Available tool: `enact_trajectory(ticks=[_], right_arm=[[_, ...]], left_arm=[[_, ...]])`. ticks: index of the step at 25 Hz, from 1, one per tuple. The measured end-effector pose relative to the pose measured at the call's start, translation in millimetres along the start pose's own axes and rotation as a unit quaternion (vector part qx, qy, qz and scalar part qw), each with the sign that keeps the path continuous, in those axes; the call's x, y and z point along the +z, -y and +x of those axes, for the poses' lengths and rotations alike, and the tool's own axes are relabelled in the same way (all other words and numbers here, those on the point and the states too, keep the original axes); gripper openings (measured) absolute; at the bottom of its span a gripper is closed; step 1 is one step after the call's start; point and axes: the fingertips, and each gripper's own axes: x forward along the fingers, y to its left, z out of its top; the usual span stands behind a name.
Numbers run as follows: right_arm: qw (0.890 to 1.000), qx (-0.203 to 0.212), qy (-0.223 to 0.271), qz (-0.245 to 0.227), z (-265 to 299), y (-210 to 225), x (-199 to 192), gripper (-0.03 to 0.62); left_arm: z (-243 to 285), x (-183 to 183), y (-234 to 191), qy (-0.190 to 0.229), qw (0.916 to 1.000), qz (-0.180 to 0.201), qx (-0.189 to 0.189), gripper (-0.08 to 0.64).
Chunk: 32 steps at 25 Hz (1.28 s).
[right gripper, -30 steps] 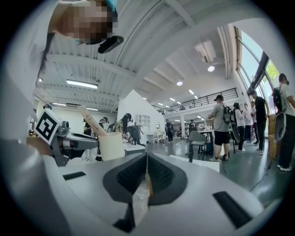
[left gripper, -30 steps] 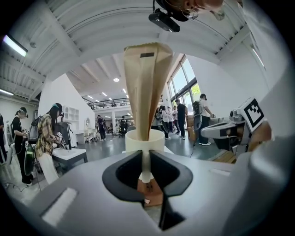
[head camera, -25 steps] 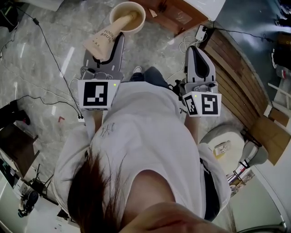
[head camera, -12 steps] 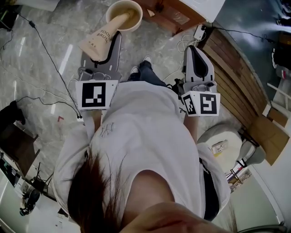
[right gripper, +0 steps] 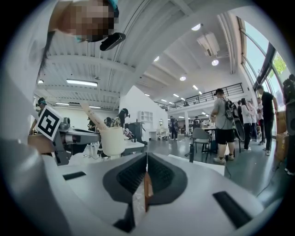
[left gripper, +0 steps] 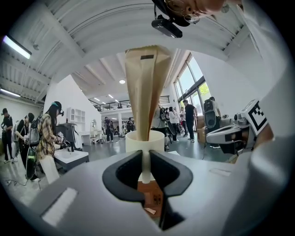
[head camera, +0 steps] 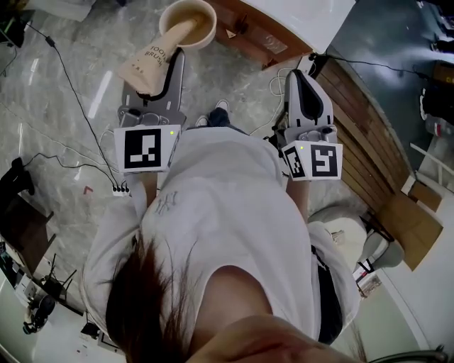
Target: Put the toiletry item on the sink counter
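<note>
While the person stands over a grey marbled floor (head camera: 64, 92), the left gripper (head camera: 174, 60) is held out ahead with a cream cup (head camera: 211, 18) at its tip. The left gripper view shows its jaws (left gripper: 145, 159) partly closed, clamped on a narrow white part of the cup (left gripper: 156, 143). Which part that is cannot be told. The cup sits just beyond the jaw tips, upright in that view. A brown paper toothbrush pouch (head camera: 145, 64) stands in the cup, narrow end down. It leans back over the gripper body in the head view and rises well above the rim in the left gripper view (left gripper: 144, 87).

The right gripper (head camera: 301, 74) is level with the left and well apart from the cup. Its jaws (right gripper: 146, 161) are fully together with nothing between them. Its own view shows the cup (right gripper: 113, 140) off to its left.
</note>
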Motion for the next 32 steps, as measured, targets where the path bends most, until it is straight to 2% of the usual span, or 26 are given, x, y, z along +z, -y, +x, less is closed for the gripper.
enact_trajectory(ticks=[3, 15, 24, 32], right_arm=[[1.000, 0.008, 0.005, 0.001, 7.9, 13.0, 0.6, 0.011], [1.000, 0.011, 0.002, 0.008, 19.8, 55.1, -3.6, 0.011], [1.000, 0.008, -0.005, 0.014, 34.7, 66.6, -4.6, 0.011], [1.000, -0.006, -0.012, 0.017, 74.2, 73.2, -1.1, 0.011]], left_arm=[[13.2, 4.3, -2.9, 0.016, 0.9998, 0.003, 0.014, 0.054], [44.2, 8.1, -6.2, 0.012, 0.9987, -0.004, 0.049, 0.054], [64.6, 14.4, -12.9, 0.011, 0.9988, -0.004, 0.047, 0.054], [100.0, 17.3, -42.0, 0.012, 0.9995, -0.007, 0.030, 0.054]])
